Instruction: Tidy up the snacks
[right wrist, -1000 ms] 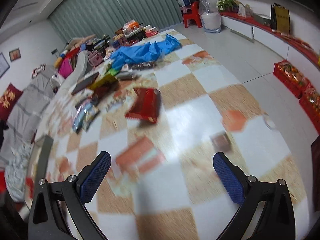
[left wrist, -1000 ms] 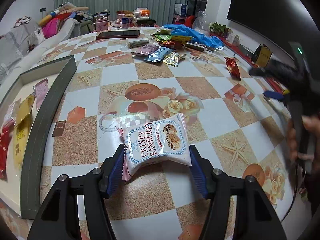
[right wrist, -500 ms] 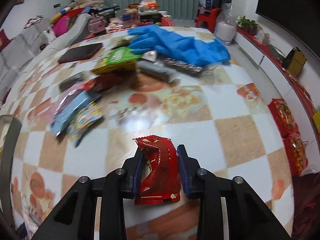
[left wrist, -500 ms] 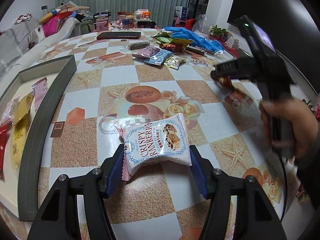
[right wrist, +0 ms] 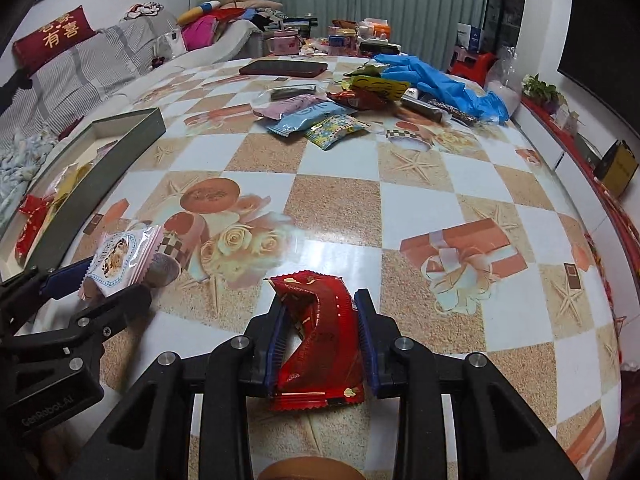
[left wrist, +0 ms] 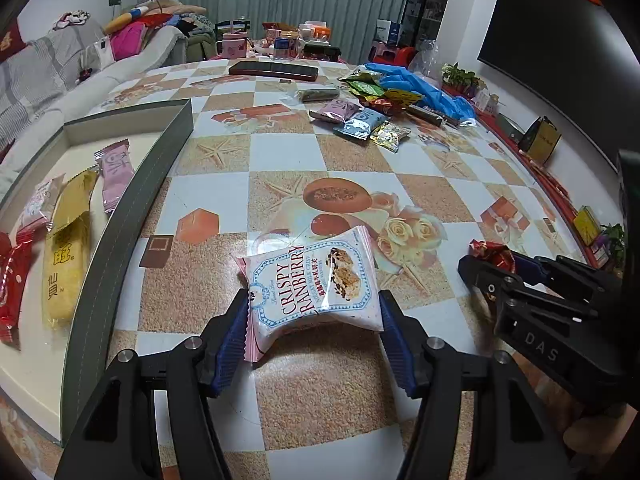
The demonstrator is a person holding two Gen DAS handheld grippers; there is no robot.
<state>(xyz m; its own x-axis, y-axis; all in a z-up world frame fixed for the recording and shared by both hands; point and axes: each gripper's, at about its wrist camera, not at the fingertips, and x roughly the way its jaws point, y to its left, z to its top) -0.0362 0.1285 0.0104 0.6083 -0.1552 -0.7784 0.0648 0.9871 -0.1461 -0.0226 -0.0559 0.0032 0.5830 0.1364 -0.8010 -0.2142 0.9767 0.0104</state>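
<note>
Left wrist view: the left gripper (left wrist: 314, 322) is clenched on a white and pink snack packet (left wrist: 314, 280), its blue pads pressing the packet's two side edges, and the packet stands out ahead of the fingers above the desk (left wrist: 360, 176). Its label reads "CRISPY", then "RANBERRY" with the first letter hidden, beside a picture of a nut and berry bar. At the right edge of this view the right gripper (left wrist: 494, 258) comes in, with a crumpled red wrapper (left wrist: 490, 251) at its tips.

Right wrist view: the right gripper (right wrist: 320, 340) grasps that red wrapper (right wrist: 316, 340), squeezed and buckled between the pads and sticking up past them; its gold print is too small to read. The left gripper's body at lower left carries the words "GenRobot.AI".

To the left on the desk lies a shallow grey box (left wrist: 132, 216) holding a pink packet (left wrist: 116, 174), a yellow packet (left wrist: 66, 256) printed with Chinese characters, and red packets (left wrist: 12, 284). More loose snack packets (left wrist: 360, 124) lie at the far side beside blue gloves (left wrist: 416, 88).
</note>
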